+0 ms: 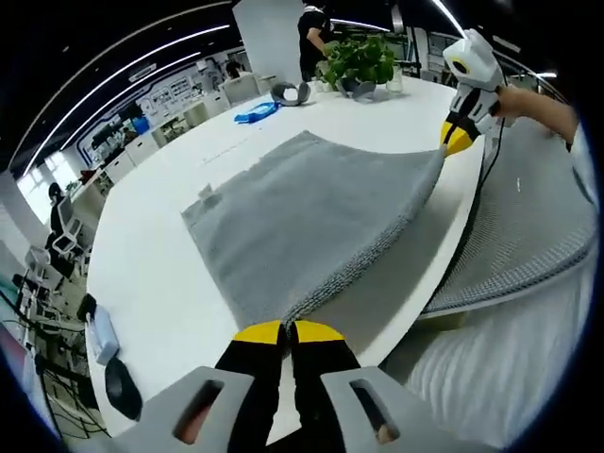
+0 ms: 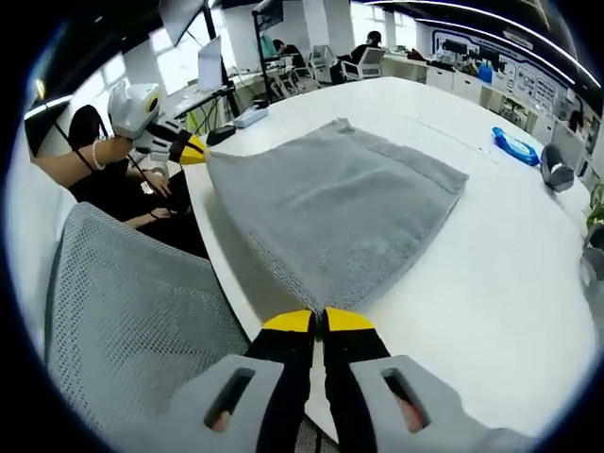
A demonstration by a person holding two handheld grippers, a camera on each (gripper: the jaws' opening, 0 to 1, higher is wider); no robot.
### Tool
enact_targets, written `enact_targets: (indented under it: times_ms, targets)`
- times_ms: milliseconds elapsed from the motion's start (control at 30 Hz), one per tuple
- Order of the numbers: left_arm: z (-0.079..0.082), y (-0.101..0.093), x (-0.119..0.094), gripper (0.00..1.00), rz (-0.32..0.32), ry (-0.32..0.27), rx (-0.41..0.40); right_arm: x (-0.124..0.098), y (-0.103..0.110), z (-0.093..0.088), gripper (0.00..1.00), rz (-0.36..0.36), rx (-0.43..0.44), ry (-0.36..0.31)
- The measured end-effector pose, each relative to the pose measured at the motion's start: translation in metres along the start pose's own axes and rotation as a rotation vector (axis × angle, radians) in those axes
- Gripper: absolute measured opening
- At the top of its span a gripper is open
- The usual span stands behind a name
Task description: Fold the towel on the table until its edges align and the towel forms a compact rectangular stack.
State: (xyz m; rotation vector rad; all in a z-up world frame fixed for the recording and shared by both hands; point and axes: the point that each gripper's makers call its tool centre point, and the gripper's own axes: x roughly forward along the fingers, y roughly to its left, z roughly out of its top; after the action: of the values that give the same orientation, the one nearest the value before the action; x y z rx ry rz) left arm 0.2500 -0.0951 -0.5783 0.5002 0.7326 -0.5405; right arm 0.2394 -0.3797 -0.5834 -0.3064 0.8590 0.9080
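A grey towel point(image 1: 302, 208) lies spread on the white table point(image 1: 160, 283), its near edge lifted off the surface. My left gripper point(image 1: 288, 330) is shut on one near corner of the towel. The right gripper point(image 1: 457, 140) shows at the upper right of the left gripper view, pinching the other near corner. In the right gripper view, my right gripper point(image 2: 318, 321) is shut on its corner of the towel point(image 2: 330, 198), and the left gripper point(image 2: 192, 151) holds the far corner at the upper left. The lifted edge hangs stretched between both grippers.
A grey mesh chair back point(image 2: 132, 321) stands close to the table edge by a person's arm point(image 2: 80, 160). At the far side sit a potted plant point(image 1: 359, 61), a blue object point(image 1: 255, 112) and a tape roll point(image 1: 293, 92). A dark object point(image 1: 121, 387) lies near the table's edge.
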Motion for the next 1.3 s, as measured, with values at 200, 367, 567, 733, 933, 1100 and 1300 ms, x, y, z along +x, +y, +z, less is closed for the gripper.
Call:
enact_targets:
  times_ms: [200,367,567,733,933,1100,1300]
  targets:
    - [0.004,0.000,-0.007,0.03,0.002,0.014,0.035,-0.011,0.000,0.008,0.01,-0.008,-0.014,-0.011]
    - [0.009,0.001,-0.014,0.03,0.001,0.024,0.054,-0.020,0.004,0.012,0.01,0.018,-0.002,-0.027]
    - [0.013,0.001,-0.020,0.03,-0.021,0.034,0.047,-0.028,0.010,0.013,0.01,0.024,-0.026,-0.018]
    - [0.020,-0.004,-0.026,0.03,-0.034,0.040,0.054,-0.031,0.009,0.008,0.01,0.009,-0.054,0.011]
    - [0.032,-0.005,-0.037,0.03,-0.037,0.036,0.068,-0.038,0.009,0.006,0.00,0.022,-0.037,0.023]
    - [0.036,-0.006,-0.042,0.03,-0.047,0.030,0.066,-0.048,0.010,0.012,0.00,0.022,-0.044,0.015]
    - [0.033,-0.007,-0.042,0.03,-0.053,0.037,0.059,-0.054,0.007,0.021,0.00,-0.001,-0.067,-0.001]
